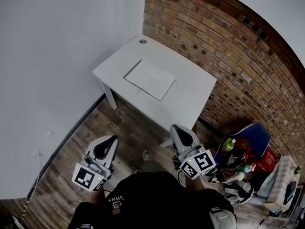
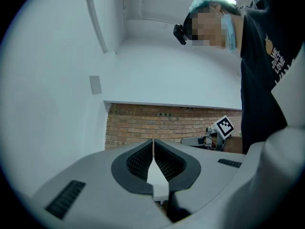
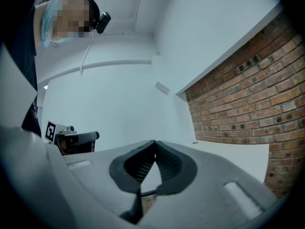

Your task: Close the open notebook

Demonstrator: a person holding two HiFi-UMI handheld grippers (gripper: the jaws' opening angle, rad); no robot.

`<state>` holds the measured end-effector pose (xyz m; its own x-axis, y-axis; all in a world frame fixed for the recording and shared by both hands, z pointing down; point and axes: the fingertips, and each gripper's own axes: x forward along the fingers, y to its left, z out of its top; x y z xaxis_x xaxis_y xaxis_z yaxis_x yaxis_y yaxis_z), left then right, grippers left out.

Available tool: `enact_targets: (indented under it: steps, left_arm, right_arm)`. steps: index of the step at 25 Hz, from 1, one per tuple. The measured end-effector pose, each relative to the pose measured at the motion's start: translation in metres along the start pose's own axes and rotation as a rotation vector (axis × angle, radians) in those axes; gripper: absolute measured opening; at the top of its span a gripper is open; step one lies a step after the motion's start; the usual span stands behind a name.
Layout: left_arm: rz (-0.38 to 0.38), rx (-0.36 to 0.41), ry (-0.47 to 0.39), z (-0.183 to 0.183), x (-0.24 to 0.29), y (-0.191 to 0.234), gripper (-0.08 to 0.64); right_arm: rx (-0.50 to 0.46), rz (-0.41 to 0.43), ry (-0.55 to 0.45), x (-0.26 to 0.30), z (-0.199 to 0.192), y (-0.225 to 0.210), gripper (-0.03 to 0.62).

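Well apart from both tongs, the notebook (image 1: 149,79) lies open and flat on the table (image 1: 190,97), its two pale pages side by side, near the middle of the top. In the head view it sits up beyond the tongs, with a stretch of floor (image 1: 71,161) between them and the table's near edge.

The left tongs (image 1: 111,139) are held low at the person's left, the right tongs (image 1: 176,128) at the person's right and closer to the table's near corner. In the left gripper view the left tongs (image 2: 153,147) have their ribbed pads pressed together at the tip, with nothing between them. In the right gripper view the right tongs (image 3: 155,149) are likewise closed on nothing.

The table is white, set into a corner. A small round thing (image 1: 143,41) sits on its far corner. A white wall (image 1: 57,42) runs along the left and a brick wall (image 1: 228,42) along the right. The floor is dark wood planks. To the right, by the brick wall, stands a heap of clutter (image 1: 243,156) with a blue shape and some bottles. The person's black shirt (image 1: 152,199) fills the bottom of the head view.
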<state>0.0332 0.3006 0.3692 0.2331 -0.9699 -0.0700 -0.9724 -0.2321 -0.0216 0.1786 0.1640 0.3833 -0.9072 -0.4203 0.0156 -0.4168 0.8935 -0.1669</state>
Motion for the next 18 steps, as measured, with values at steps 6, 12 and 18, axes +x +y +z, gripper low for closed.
enact_targets:
  steps: [6, 12, 18]
  left_arm:
    - [0.02, 0.019, -0.01, 0.005, 0.036, 0.024, 0.017]
    - [0.025, 0.023, -0.015, 0.001, 0.083, 0.043, 0.017]
    - [0.059, 0.022, -0.016, -0.002, 0.122, 0.06, 0.017]
  right_arm:
    - [-0.003, 0.021, -0.004, 0.032, 0.009, -0.03, -0.002]
    - [-0.001, 0.047, 0.004, 0.064, 0.01, -0.067, -0.002]
    - [0.008, 0.092, 0.011, 0.094, 0.011, -0.1, -0.002]
